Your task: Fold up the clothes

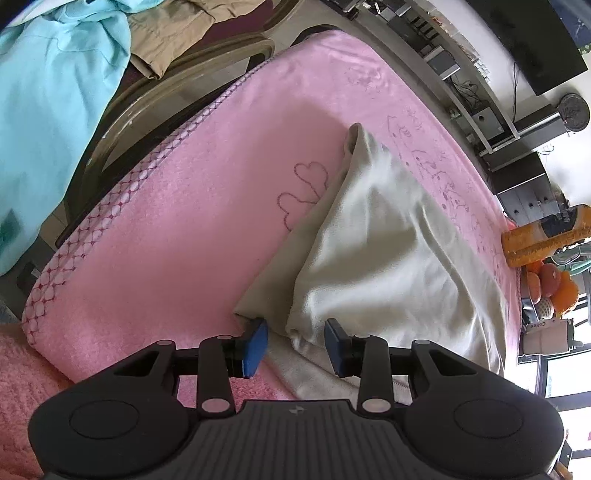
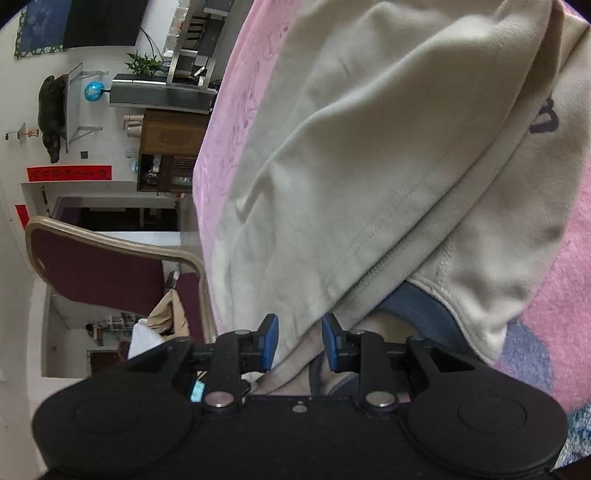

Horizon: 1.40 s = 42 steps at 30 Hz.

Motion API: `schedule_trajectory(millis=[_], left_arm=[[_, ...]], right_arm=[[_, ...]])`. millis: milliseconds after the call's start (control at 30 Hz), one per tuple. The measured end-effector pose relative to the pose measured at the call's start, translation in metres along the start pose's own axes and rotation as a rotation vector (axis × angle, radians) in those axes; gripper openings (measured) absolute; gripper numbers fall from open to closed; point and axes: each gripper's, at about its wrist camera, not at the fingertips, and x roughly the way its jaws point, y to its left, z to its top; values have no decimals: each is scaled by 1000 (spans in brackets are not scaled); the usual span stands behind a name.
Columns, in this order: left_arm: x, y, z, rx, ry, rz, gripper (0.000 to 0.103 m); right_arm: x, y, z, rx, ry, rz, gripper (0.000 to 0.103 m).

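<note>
A cream sweatshirt (image 1: 388,240) lies partly folded on a pink blanket (image 1: 177,229) that covers the table. My left gripper (image 1: 297,345) is open, its blue pads either side of a bunched edge of the cloth at the near side. In the right wrist view the same cream sweatshirt (image 2: 369,166) fills the frame, with a dark blue collar lining (image 2: 417,310) showing. My right gripper (image 2: 299,341) is open, with a fold of the cream cloth lying between its blue pads.
A light blue garment (image 1: 55,103) and a tan garment (image 1: 173,33) lie on a chair at the left. A maroon chair (image 2: 110,273) stands beside the table. Shelves and a dark screen (image 1: 532,40) line the far wall. Oranges (image 1: 554,284) sit at the right.
</note>
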Motion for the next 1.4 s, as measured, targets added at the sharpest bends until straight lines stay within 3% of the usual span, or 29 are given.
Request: schedule_trajectory(millis=[200,333,567,633,767,800,900,1267,1400], left_arm=[[0,0,1,0,-5,-7,35],[-1,5,2,-29,-5,-15,35],[-1,4,3,-29,-11,-10,35],[0,3,3,-23,-12,-8,35],[-1,6,4,-28,-15,-14,35],[-1,7,4,-33,-16,-16,35],[-2,9,5,-45,-17,-22,35],[-6,17,8,-93,-28,-51,35],[-6,17,9,-100,-31,-50,35]], right_arm=[[17,2,-6,33,-7,7,25],[25,2,-13,38,40,17,25],[19,2,-5,81,-81,62,25],[25,2,-6,84,-69,52,25],[33,11,-14,3,-63,13,3],[33,15,-15,-26,-67,0,2],[26,25,-20,-90,-66,-6,2],[17,18,-27,-136,-8,-104,2],[19,22,-32,-162,63,-60,15]])
